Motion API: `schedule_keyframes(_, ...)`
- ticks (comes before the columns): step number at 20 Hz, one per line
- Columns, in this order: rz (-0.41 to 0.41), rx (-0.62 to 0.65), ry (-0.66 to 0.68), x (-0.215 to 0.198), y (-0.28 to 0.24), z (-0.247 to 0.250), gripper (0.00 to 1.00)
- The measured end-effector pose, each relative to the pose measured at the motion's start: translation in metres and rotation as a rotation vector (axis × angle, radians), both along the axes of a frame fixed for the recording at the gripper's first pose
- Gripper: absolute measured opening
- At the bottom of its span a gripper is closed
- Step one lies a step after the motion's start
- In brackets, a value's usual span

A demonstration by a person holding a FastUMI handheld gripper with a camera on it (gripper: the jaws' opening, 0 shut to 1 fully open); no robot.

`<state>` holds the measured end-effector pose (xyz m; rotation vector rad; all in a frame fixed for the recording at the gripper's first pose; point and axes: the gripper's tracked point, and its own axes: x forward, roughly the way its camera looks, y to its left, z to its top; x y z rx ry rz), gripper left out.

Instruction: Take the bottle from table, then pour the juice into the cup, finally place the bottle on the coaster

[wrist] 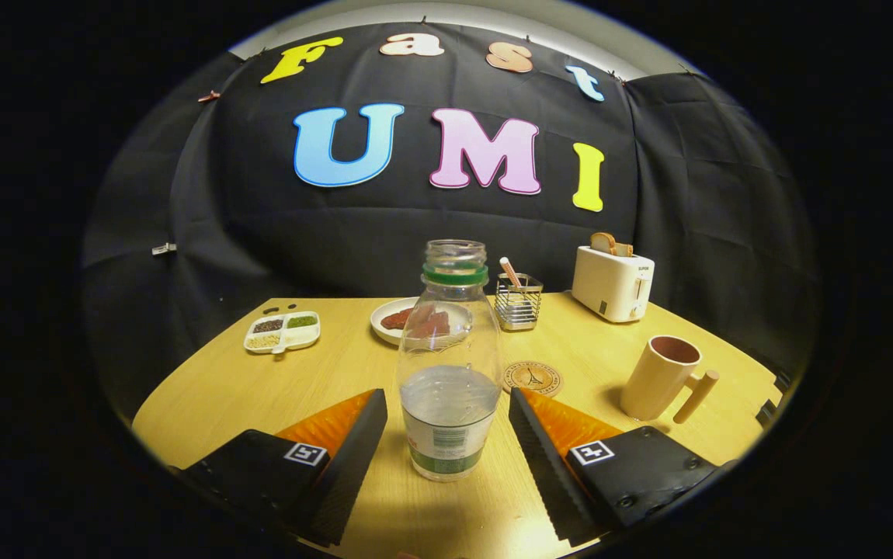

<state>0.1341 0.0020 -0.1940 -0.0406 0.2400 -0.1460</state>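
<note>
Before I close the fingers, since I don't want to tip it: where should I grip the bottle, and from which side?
Grip the bottle at its wide lower body, about the liquid line, coming straight ahead as now. It stands upright, uncapped, between the open gripper fingers, a gap either side. The body there is broad and near straight; the neck narrows, and a low hold should tip it less.

We look from a fisheye camera riding on the tongs point(446, 415), low over the near edge of the tabletop point(213, 396) and facing forward toward the booth's black back wall. The two fingers point(353, 442) rise from the bottom of the frame, close to the lens; the bottle point(450, 365) stands near, at centre
</note>
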Motion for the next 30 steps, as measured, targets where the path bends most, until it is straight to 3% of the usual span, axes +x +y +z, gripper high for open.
schedule_keyframes(9, -0.032, -0.037, -0.007, 0.019, -0.002, -0.009, 0.95)
schedule_keyframes(11, -0.044, -0.042, -0.009, 0.023, -0.003, -0.008, 0.92)
schedule_keyframes(13, -0.047, -0.045, -0.009, 0.028, -0.003, -0.010, 0.81)
schedule_keyframes(15, -0.051, -0.030, -0.001, 0.030, -0.002, -0.010, 0.80)
schedule_keyframes(20, -0.058, 0.048, 0.020, 0.024, 0.000, -0.007, 0.73)
schedule_keyframes(25, -0.050, 0.125, 0.018, 0.018, -0.009, 0.017, 0.73)
schedule_keyframes(30, -0.025, 0.321, -0.001, 0.017, -0.018, 0.045, 0.73)
